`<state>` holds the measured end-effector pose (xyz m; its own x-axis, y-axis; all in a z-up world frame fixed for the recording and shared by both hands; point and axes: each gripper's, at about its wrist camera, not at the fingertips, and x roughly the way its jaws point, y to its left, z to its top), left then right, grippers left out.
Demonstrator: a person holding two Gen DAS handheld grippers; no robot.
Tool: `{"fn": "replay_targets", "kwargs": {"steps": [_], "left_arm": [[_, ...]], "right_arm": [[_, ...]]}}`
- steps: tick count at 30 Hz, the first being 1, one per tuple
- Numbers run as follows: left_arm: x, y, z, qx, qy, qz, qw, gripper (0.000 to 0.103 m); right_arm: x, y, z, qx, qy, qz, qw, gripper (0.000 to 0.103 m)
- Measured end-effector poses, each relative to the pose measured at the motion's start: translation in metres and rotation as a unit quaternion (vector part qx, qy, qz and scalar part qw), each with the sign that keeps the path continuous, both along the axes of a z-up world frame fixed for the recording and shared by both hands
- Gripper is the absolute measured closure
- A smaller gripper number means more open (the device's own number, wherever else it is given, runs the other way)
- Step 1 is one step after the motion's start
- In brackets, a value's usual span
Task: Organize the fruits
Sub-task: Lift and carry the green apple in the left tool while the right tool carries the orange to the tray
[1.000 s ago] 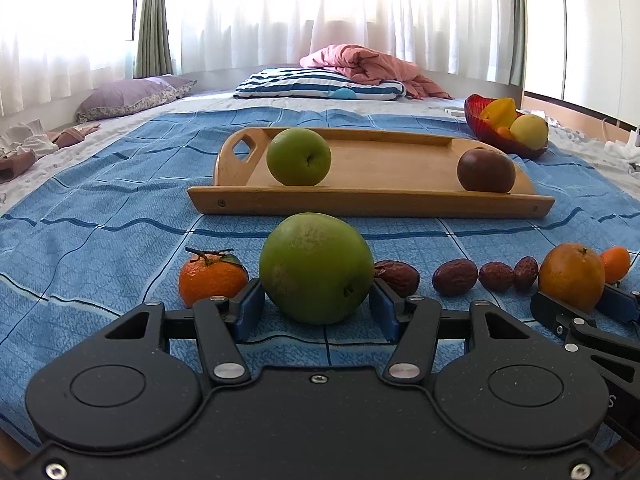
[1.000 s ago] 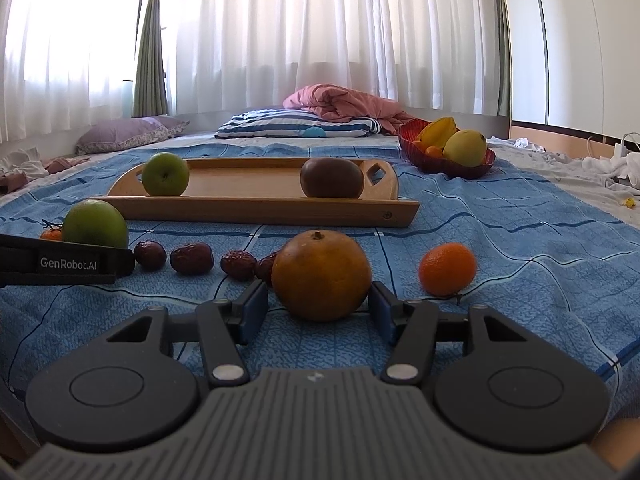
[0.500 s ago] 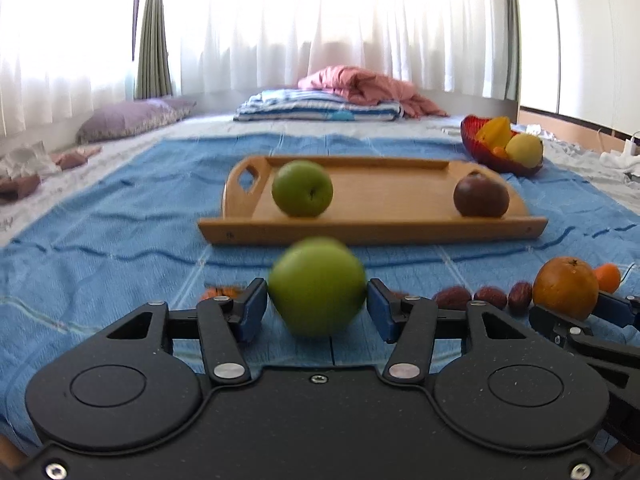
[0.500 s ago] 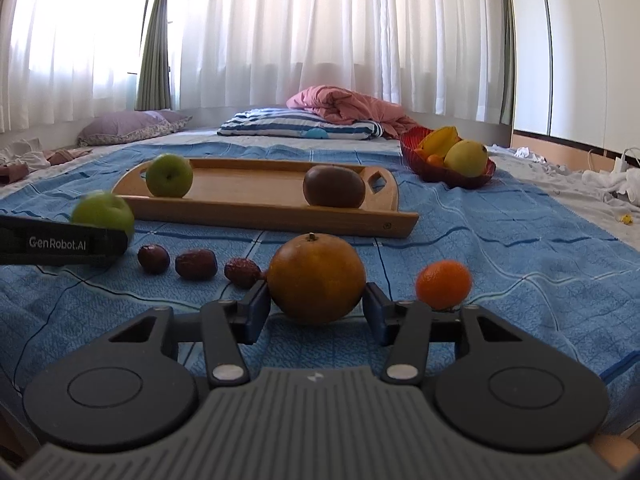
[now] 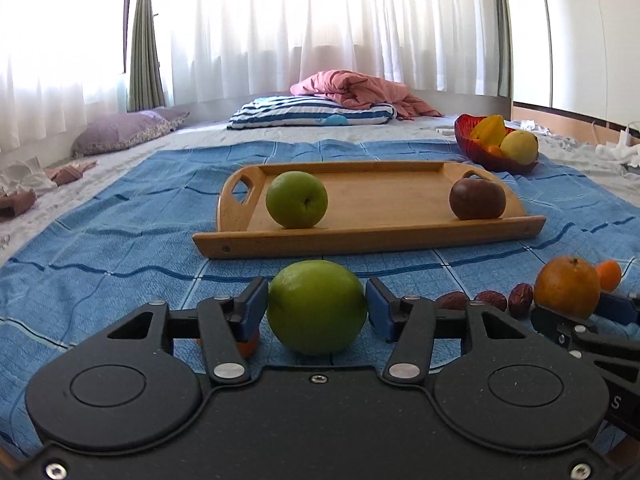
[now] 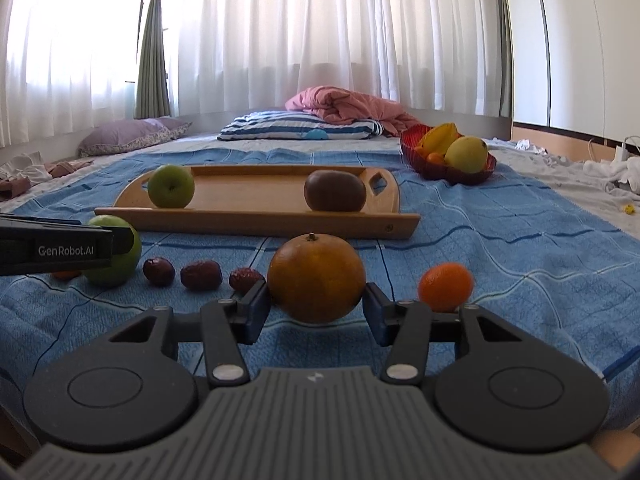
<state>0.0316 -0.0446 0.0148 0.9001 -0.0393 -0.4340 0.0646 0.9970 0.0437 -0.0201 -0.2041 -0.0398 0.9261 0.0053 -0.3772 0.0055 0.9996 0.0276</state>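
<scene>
my left gripper (image 5: 317, 307) clamps green apple (image 5: 317, 306) | right gripper (image 6: 317, 304) clamps orange (image 6: 316, 278) | wooden tray (image 5: 372, 236) mid-frame has just two fruits | dates (image 6: 200, 275), mandarin (image 6: 445, 286) left

The right gripper (image 6: 317, 306) grips an orange (image 6: 316, 278) above the blue blanket (image 6: 520, 248), with a tangerine (image 6: 445, 286) beside it and a wooden tray (image 6: 256, 222) beyond holding an apple (image 6: 171, 186).

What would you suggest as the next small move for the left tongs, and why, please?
Probably carry the green apple forward over the wooden tray rim. The left tongs grip it on both sides, and the tray, holding another green apple, lies straight ahead with bare wood beside it.
</scene>
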Motion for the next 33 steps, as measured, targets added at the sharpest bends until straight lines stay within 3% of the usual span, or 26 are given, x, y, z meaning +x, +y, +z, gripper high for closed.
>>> {"fn": "replay_targets", "kwargs": {"steps": [4, 8, 18, 29, 33], "left_arm": [[0.01, 0.007, -0.003, -0.033, 0.025, -0.002, 0.9991, 0.043], [0.017, 0.01, -0.007, -0.057, 0.044, -0.007, 0.9974, 0.047], [0.013, 0.005, 0.003, -0.038, 0.028, -0.013, 0.9988, 0.048], [0.046, 0.015, 0.06, -0.048, -0.005, -0.026, 0.9985, 0.048], [0.075, 0.029, 0.085, -0.085, 0.017, -0.033, 0.9957, 0.048]], "right_arm": [[-0.001, -0.003, -0.002, 0.006, 0.005, -0.003, 1.0, 0.048], [0.0, -0.005, -0.002, 0.011, 0.007, -0.004, 1.0, 0.048], [-0.001, -0.005, 0.006, 0.011, -0.01, 0.004, 1.0, 0.049], [0.03, -0.018, 0.048, 0.022, -0.039, 0.006, 0.999, 0.049], [0.06, -0.031, 0.071, 0.036, -0.033, 0.008, 0.999, 0.049]]}}
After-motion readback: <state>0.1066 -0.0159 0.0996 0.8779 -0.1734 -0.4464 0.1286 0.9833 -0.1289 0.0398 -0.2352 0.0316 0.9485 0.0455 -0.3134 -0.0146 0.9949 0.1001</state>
